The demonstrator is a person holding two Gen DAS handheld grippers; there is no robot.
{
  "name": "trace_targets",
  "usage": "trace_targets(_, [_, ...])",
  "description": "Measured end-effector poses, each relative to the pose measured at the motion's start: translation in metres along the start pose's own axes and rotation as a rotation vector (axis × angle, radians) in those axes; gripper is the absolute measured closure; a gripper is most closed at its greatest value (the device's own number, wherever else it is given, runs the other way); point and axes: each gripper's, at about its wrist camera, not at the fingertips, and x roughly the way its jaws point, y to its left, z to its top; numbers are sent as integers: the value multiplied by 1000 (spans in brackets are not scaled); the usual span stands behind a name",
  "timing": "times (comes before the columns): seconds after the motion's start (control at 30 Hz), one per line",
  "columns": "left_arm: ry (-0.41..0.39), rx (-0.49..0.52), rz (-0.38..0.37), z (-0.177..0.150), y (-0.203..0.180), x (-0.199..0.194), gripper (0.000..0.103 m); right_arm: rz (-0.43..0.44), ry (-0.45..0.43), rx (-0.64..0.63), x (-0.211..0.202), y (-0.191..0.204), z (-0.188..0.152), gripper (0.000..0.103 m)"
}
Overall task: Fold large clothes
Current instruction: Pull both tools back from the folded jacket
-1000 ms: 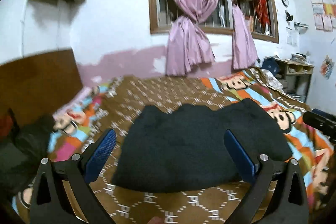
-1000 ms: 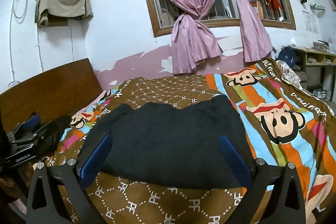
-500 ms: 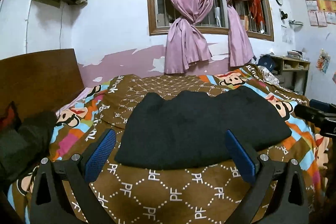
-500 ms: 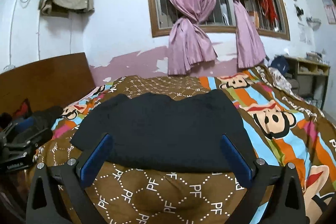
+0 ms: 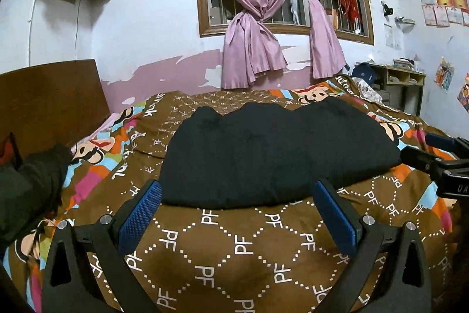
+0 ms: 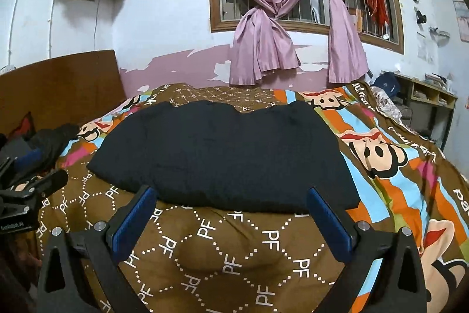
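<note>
A black garment [image 5: 272, 154] [image 6: 222, 154] lies folded into a wide flat bundle on the patterned bedspread [image 5: 234, 248] [image 6: 222, 248]. My left gripper [image 5: 239, 192] hovers open just short of the garment's near edge, with nothing between its blue pads [image 5: 140, 216]. My right gripper [image 6: 231, 198] is open too, held over the same near edge and holding nothing. The right gripper's black body [image 5: 439, 163] shows at the right edge of the left wrist view, and the left gripper's body [image 6: 26, 195] shows at the left edge of the right wrist view.
A wooden headboard [image 5: 49, 101] stands at the left, with a dark pile of clothes [image 5: 26, 189] below it. Behind the bed are a window with pink curtains [image 5: 258, 19] and a wall. A small shelf unit [image 5: 401, 84] stands at the far right.
Both grippers have drawn back toward the near side of the bed and risen; the garment now lies farther ahead and more bedspread shows in front. The garment itself has not moved.
</note>
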Motion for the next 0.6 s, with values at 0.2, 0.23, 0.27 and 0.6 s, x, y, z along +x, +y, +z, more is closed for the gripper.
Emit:
trace_targets(0.2, [16,-30,3,-2,3,3,2,-5,21,0,3,1,-2,0])
trace_targets(0.23, [18,-32,4,-2,3,3,2,-7,21,1,2,1,-2,0])
trace_targets(0.27, [20,-31,6,-2,3,3,2,-8,21,1,3,0,-2,0])
trace_targets(0.6, [20,-30,8,-2,2,3,2,-12,18,-2,3,2,-2,0])
